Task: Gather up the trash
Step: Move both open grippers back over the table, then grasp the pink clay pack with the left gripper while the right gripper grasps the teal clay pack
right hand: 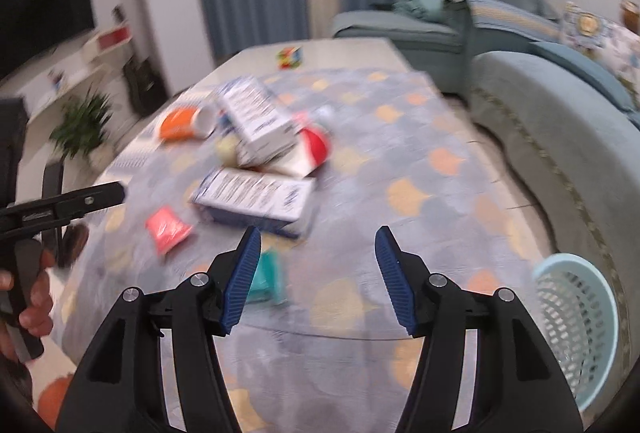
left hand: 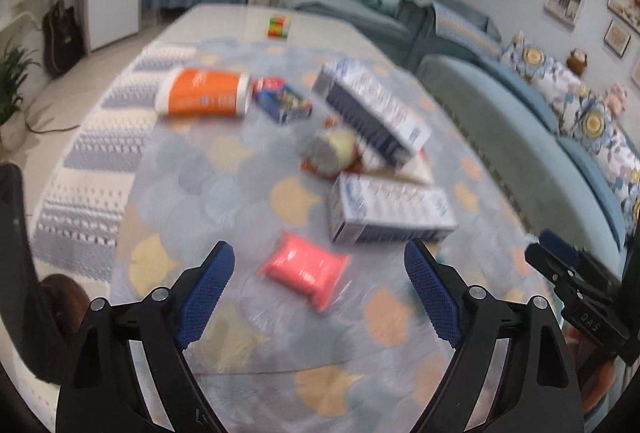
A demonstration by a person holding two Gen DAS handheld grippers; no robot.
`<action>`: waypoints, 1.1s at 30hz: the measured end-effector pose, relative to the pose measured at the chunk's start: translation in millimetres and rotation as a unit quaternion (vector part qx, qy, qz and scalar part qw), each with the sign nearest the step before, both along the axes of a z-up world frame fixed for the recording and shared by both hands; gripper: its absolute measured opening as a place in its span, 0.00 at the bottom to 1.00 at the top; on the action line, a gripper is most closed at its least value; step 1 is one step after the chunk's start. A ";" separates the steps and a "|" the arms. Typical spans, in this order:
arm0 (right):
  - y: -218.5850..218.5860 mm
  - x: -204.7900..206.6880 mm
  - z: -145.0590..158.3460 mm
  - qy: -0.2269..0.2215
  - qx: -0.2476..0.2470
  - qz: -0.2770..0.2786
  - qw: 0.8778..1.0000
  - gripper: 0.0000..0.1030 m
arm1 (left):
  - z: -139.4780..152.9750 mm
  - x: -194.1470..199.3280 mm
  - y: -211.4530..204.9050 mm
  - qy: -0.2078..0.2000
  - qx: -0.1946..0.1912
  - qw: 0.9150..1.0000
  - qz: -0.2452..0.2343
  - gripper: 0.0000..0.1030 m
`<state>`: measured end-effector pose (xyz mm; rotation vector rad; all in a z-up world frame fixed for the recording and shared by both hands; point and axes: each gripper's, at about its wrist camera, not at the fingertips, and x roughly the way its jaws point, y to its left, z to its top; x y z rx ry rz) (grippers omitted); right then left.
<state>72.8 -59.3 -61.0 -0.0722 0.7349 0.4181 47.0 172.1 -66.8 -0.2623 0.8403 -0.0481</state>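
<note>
Trash lies on a patterned tablecloth (left hand: 224,201). A pink packet (left hand: 306,271) lies just ahead of my open, empty left gripper (left hand: 320,273). Behind it are two blue-and-white cartons (left hand: 390,211) (left hand: 372,111), a crumpled wrapper (left hand: 332,149), an orange cup (left hand: 204,93) on its side and a small blue box (left hand: 284,101). My right gripper (right hand: 318,255) is open and empty above the table's near edge. A teal packet (right hand: 268,279) lies beside its left finger. The pink packet (right hand: 166,229), the cartons (right hand: 256,197) (right hand: 256,117) and a red-and-white cup (right hand: 310,151) also show there.
A light blue mesh basket (right hand: 576,325) stands on the floor at the right, next to a teal sofa (right hand: 560,137). A colourful cube (left hand: 279,27) sits at the table's far end. A plant (right hand: 82,125) and a guitar (left hand: 62,29) stand at the left.
</note>
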 end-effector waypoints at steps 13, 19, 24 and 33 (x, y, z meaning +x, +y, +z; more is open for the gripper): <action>43.0 11.8 -47.1 0.053 -0.009 0.074 0.996 0.57 | -57.3 32.3 -0.7 0.055 0.009 0.998 -0.028 0.82; 62.0 9.3 -61.1 0.061 -0.038 0.089 0.993 0.60 | -63.6 35.1 -7.2 0.051 0.033 0.998 -0.029 0.81; 65.9 13.6 -65.8 0.068 -0.048 0.083 0.993 0.60 | -66.0 33.2 -16.5 0.039 0.072 0.996 -0.026 0.76; 65.5 12.0 -67.6 0.057 -0.059 0.068 0.994 0.49 | -61.8 24.7 -25.0 0.012 0.099 0.995 -0.030 0.50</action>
